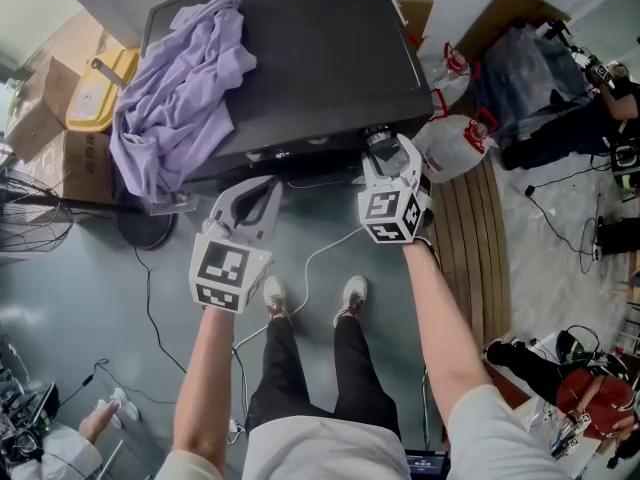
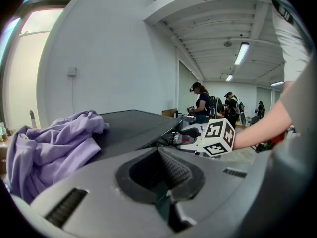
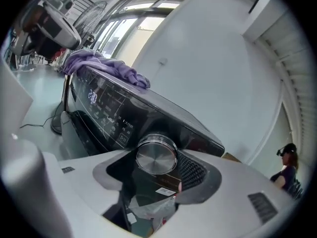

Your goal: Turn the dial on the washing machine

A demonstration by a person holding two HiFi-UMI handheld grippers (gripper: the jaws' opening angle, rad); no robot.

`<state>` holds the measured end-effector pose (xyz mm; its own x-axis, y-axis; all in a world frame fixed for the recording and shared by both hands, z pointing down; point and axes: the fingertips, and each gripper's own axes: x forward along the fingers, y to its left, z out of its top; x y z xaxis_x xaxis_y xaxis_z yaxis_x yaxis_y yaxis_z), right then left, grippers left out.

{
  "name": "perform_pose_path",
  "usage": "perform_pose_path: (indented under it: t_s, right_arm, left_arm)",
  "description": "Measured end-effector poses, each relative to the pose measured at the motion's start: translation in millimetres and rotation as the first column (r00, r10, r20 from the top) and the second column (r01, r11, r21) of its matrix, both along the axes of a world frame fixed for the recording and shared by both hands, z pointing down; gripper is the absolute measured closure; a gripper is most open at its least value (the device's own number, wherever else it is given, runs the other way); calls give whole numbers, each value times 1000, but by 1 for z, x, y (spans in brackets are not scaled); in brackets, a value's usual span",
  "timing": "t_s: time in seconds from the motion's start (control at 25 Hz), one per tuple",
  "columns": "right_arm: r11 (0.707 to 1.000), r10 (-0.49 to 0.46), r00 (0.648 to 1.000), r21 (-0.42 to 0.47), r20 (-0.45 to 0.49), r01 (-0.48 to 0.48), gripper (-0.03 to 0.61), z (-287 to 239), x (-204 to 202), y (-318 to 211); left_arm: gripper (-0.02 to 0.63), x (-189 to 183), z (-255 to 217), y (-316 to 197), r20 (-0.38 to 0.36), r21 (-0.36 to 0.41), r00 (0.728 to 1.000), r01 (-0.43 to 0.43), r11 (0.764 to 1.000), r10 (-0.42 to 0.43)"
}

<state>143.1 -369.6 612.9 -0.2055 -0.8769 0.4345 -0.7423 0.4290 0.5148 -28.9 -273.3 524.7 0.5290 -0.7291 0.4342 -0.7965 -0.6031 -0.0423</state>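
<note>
A black washing machine (image 1: pixel 320 58) stands in front of me, with a lavender cloth (image 1: pixel 180 88) heaped on the left of its lid. Its round silver dial (image 3: pixel 156 155) sits at the right end of the lit control panel (image 3: pixel 106 105). My right gripper (image 3: pixel 157 158) is at the panel with the dial between its jaws, and the ribbed pad (image 3: pixel 190 168) lies against the dial's right edge. From the head view that gripper (image 1: pixel 385 153) covers most of the dial. My left gripper (image 1: pixel 268 188) hangs below the machine's front edge, shut and empty, its tips (image 2: pixel 158 150) meeting.
A yellow container (image 1: pixel 100 93) and cardboard boxes (image 1: pixel 40 118) stand left of the machine, with a round black base (image 1: pixel 145 223) on the floor. White bags with red handles (image 1: pixel 455 143) and wooden slats (image 1: pixel 480 248) lie to the right. Cables (image 1: pixel 320 258) cross the floor. People (image 2: pixel 200 100) stand far off.
</note>
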Motion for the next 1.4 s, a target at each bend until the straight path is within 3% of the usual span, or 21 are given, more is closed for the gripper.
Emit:
perform_pose_path:
  t_s: [0.16, 0.32, 0.76, 0.88, 1.08, 1.16, 1.28, 1.4]
  right_arm:
    - [998, 28, 989, -68, 144, -19, 299, 0, 2, 0]
    - [991, 66, 954, -132, 292, -28, 299, 0, 4, 0]
    - [973, 138, 869, -231, 475, -28, 299, 1, 9, -4]
    - [961, 178, 816, -275, 551, -24, 299, 1, 11, -4]
    - [936, 257, 687, -353, 679, -1, 299, 2, 14, -5]
    - [929, 271, 659, -370, 702, 12, 299, 2, 14, -5]
    - [931, 261, 678, -365, 688, 12, 299, 2, 13, -6]
    - [939, 239, 743, -344, 626, -12, 298, 2, 14, -4]
  left_arm:
    - [600, -1, 1, 1, 0, -5, 1000, 1, 1000, -1]
    - [600, 1, 0, 0, -4, -8, 1000, 2, 1000, -2]
    - [600, 5, 0, -3, -44, -26, 999, 10, 1000, -11]
    - [600, 6, 0, -3, -49, -33, 999, 13, 999, -15]
    - [600, 9, -2, -3, -54, -36, 998, 11, 999, -13]
    - [600, 10, -3, -4, -53, -35, 999, 9, 999, -11]
    - [600, 9, -5, -7, -50, -32, 999, 9, 999, -11]
    - [600, 9, -8, -9, -46, -29, 999, 9, 1000, -10]
